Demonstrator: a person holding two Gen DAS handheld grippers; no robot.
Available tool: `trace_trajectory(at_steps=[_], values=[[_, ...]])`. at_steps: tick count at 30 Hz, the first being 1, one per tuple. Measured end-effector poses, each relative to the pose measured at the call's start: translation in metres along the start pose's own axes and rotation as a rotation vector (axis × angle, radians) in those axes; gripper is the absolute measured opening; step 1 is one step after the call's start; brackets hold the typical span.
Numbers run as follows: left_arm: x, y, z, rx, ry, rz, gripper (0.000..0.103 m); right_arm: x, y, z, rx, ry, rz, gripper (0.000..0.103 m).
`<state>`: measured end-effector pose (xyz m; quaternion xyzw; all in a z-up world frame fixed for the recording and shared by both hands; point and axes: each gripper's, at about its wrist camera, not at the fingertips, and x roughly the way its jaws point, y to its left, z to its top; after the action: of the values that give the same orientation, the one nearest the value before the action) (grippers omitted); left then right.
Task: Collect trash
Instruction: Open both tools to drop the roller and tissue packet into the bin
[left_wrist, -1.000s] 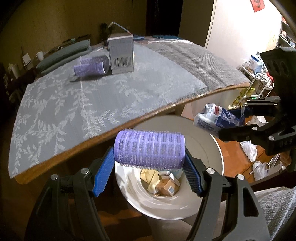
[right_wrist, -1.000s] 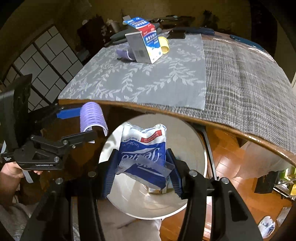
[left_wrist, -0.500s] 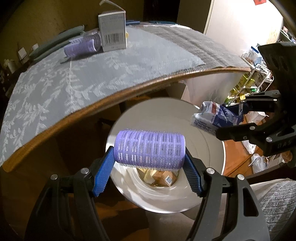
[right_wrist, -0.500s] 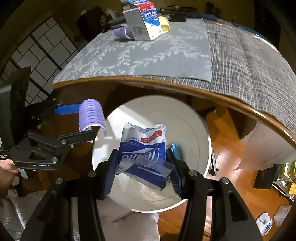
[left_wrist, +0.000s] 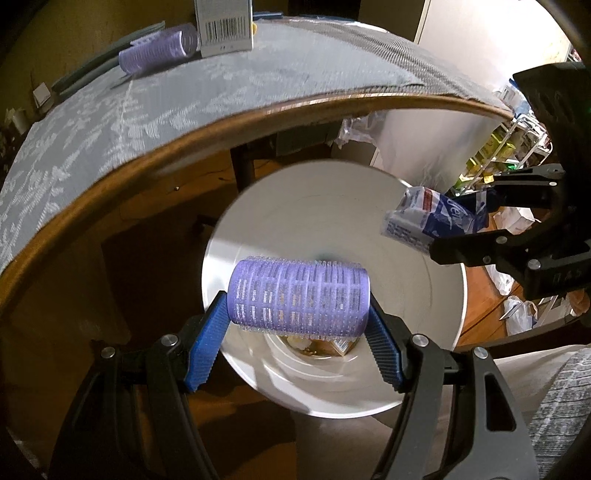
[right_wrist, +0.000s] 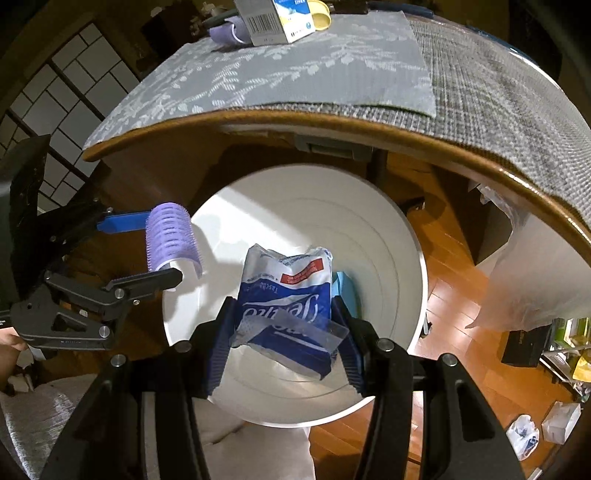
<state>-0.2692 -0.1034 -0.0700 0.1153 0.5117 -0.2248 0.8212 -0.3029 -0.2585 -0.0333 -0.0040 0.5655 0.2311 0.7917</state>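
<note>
My left gripper (left_wrist: 298, 325) is shut on a purple hair roller (left_wrist: 298, 297) and holds it over the open white trash bin (left_wrist: 314, 221). My right gripper (right_wrist: 286, 332) is shut on a blue and white tissue pack (right_wrist: 286, 299) and holds it over the same bin (right_wrist: 369, 229). In the left wrist view the right gripper (left_wrist: 491, 221) with the pack (left_wrist: 432, 219) hangs over the bin's right rim. In the right wrist view the left gripper (right_wrist: 147, 251) with the roller (right_wrist: 170, 240) is over the bin's left rim. Some trash lies at the bin's bottom (left_wrist: 321, 345).
The table edge (left_wrist: 147, 155) with a grey leaf-pattern cloth (right_wrist: 295, 70) curves just above the bin. On it stand a carton (right_wrist: 273, 18), a second purple roller (left_wrist: 159, 51) and a yellow lid (right_wrist: 319, 11). Plastic bags (right_wrist: 521, 435) lie on the wooden floor at right.
Both grippers have moved down and forward from table-edge level to over the bin's mouth, still holding the roller and the tissue pack. The table top has slid up in both views.
</note>
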Motion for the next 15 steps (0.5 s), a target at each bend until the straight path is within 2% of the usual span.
trace_trajectory(at_steps=[15], values=[[0.028, 0.003, 0.002, 0.000, 0.033, 0.012, 0.071, 0.029, -0.007, 0.007, 0.014, 0.039, -0.033, 0.051]])
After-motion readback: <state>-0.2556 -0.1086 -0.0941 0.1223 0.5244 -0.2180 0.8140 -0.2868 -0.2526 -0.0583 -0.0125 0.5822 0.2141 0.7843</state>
